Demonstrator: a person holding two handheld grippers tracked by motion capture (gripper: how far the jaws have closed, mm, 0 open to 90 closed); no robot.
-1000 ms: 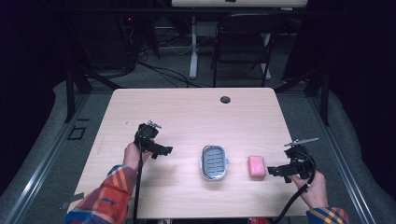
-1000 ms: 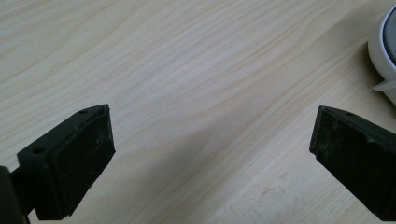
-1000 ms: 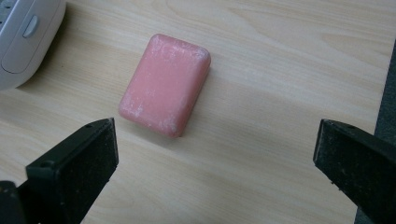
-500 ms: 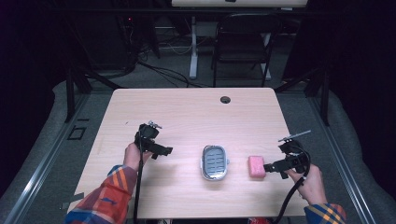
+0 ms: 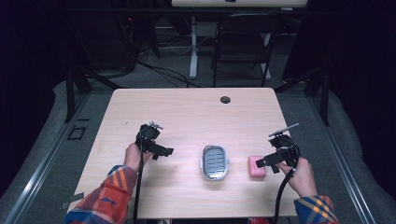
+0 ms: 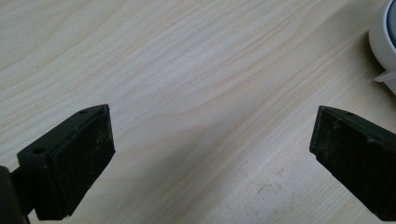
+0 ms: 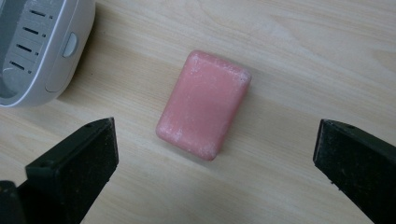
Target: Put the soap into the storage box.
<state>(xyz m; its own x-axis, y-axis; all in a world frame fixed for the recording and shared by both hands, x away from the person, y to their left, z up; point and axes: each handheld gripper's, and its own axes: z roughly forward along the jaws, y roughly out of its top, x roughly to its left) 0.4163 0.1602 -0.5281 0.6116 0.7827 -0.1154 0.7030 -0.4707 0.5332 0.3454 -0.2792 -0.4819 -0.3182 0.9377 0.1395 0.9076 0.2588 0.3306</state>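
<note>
The right tongs (image 7: 215, 172) are released, the jaws spread wide with nothing between them, hanging just above the pink soap bar (image 7: 203, 103). In the right gripper view the bar lies flat on the pale wood surface (image 7: 303, 46), ahead of the gap between the jaws and touching neither. It is a rounded rectangle, matte, salmon pink, with whitish scuffing along its edges and corners, and it sits slightly askew to the wood grain. Just beside it, apart by a strip of bare wood, is the white soap dish (image 7: 42, 46), an oval tray with a grey slotted inner floor.

In the high view the right tongs (image 5: 265, 161) sit at the bar's (image 5: 256, 166) right edge, held by the person's right hand (image 5: 301, 175), with the dish (image 5: 215, 162) between the two grippers near the front of the surface (image 5: 187, 107).

The left tongs (image 6: 212, 154) are also released, jaws wide over bare wood, with the dish's white rim (image 6: 385, 39) at the upper right corner. In the high view they (image 5: 163, 151) are well apart from the dish, held by the left hand (image 5: 133, 156).
</note>
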